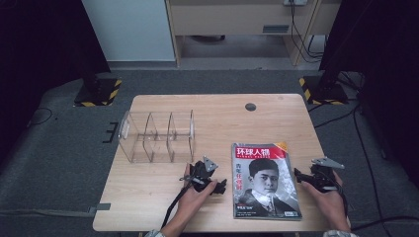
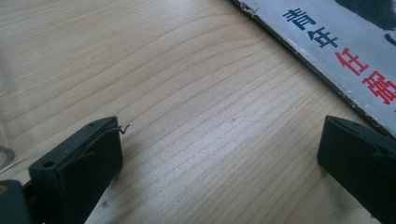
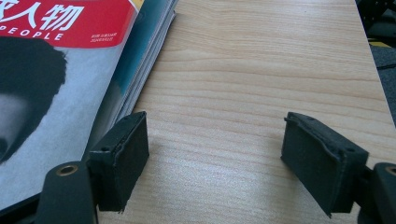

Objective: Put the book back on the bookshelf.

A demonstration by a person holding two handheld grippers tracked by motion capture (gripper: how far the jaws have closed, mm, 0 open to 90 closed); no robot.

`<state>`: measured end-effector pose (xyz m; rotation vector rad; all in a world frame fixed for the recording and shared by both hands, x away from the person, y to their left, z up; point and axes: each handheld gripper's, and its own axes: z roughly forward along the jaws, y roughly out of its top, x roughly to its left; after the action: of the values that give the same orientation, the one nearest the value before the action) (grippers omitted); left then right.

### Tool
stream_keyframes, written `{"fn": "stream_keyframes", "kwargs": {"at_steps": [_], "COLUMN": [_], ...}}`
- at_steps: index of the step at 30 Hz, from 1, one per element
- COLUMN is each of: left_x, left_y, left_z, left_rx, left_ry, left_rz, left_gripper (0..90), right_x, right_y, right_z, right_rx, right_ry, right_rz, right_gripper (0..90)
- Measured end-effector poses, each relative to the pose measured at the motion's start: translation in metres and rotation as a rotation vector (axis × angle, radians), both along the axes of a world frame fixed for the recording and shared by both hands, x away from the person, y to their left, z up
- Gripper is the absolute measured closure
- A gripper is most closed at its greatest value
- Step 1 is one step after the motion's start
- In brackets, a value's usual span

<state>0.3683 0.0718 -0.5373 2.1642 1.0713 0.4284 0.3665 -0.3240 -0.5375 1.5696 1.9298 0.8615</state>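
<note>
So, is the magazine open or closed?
Closed. The magazine lies flat on the table with its front cover up and no inside pages showing.

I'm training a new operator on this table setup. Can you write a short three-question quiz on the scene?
1. True or false: the magazine stands inside the clear divider rack.
2. Which gripper is nearer the rack: A left gripper, B right gripper?
3. What lies between the two grippers?

Key: 1 false, it lies flat on the table, outside the rack. 2 A. 3 the magazine.
</note>
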Motion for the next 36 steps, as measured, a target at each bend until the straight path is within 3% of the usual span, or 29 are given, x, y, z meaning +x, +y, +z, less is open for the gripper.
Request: {"fn": "stream_keyframes", "kwargs": {"at_steps": [5, 7, 13, 17, 22, 24, 29, 32, 36], "left_x": [0.000, 0.000, -0.003, -0.007, -0.015, -0.020, -0.025, -0.030, -0.033], "left_y": [0.002, 0.003, 0.003, -0.004, -0.017, -0.024, -0.031, -0.038, -0.043], "left_z": [0.000, 0.001, 0.009, 0.011, 0.013, 0.016, 0.015, 0.013, 0.010], "left_rx": [-0.007, -0.026, -0.103, -0.112, -0.094, -0.090, -0.081, -0.083, -0.080], "left_ry": [-0.004, -0.006, -0.027, -0.028, -0.051, -0.065, -0.073, -0.063, -0.058], "left_rz": [-0.005, -0.002, -0.003, -0.021, -0.057, -0.081, -0.098, -0.132, -0.157], "left_gripper": [0.1, 4.4, 6.2, 7.7, 11.4, 13.8, 21.3, 29.6, 33.1], "right_x": [0.000, -0.001, -0.003, -0.003, -0.001, -0.001, 0.002, 0.006, 0.007], "right_y": [0.000, -0.002, -0.002, 0.008, 0.017, 0.023, 0.032, 0.039, 0.038], "right_z": [0.000, 0.001, 0.012, 0.018, 0.021, 0.021, 0.019, 0.013, 0.009], "right_rx": [0.007, 0.006, 0.050, 0.065, 0.110, 0.136, 0.115, 0.079, 0.059], "right_ry": [-0.001, -0.001, -0.061, -0.084, -0.079, -0.076, -0.065, -0.023, -0.003], "right_rz": [-0.005, -0.011, -0.029, 0.006, 0.056, 0.108, 0.150, 0.169, 0.175], "right_gripper": [21.9, 21.6, 22.9, 20.0, 13.5, 10.9, 17.5, 21.8, 21.7]}}
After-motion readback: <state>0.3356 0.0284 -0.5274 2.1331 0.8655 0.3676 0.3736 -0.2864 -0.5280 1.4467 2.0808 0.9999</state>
